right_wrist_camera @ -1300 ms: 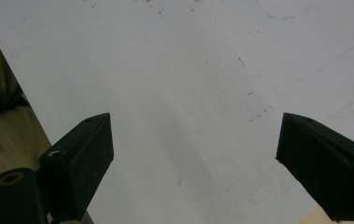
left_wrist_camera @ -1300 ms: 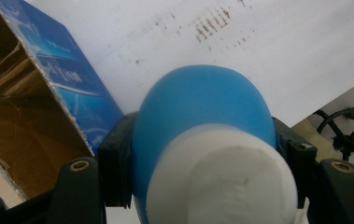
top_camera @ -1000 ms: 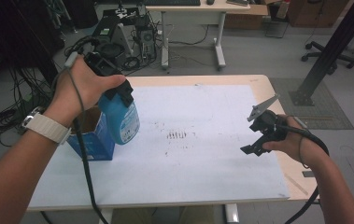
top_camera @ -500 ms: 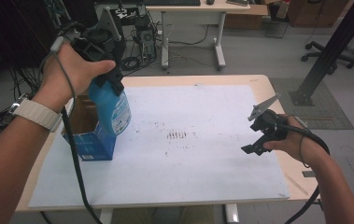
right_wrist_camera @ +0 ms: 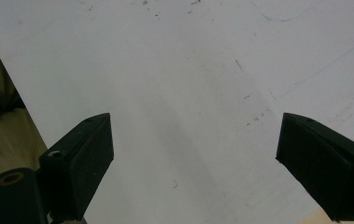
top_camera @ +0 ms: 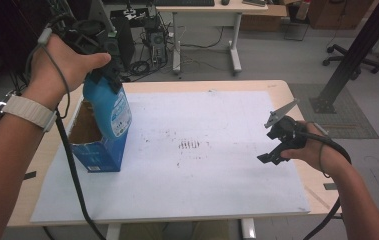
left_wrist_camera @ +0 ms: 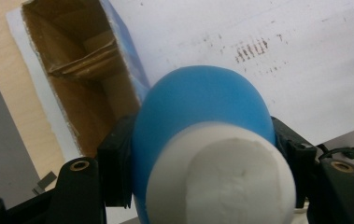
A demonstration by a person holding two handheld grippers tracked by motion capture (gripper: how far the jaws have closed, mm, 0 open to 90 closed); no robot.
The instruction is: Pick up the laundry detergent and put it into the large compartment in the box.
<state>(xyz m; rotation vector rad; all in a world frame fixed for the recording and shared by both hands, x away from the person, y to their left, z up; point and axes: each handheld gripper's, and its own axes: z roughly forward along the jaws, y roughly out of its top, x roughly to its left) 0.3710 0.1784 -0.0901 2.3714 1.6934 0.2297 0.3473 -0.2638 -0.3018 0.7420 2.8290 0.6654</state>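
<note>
1. Blue bottle (top_camera: 108,106), white cap toward the left gripper's camera, hangs above the open blue box (top_camera: 97,145) at the bench's (top_camera: 257,87) left side.
2. Left gripper (top_camera: 102,75): fingers clamped on the bottle.
3. Right gripper (top_camera: 272,150): fingers apart, holding nothing, over white sheet (top_camera: 217,170).

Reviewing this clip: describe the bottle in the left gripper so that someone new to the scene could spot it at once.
Start at the white sheet covering the wooden table, then go to the open blue cardboard box near its left edge. Right above the box, the left gripper clamps a rounded blue plastic bottle with a white cap and a printed label, the one thing off the table.
</note>
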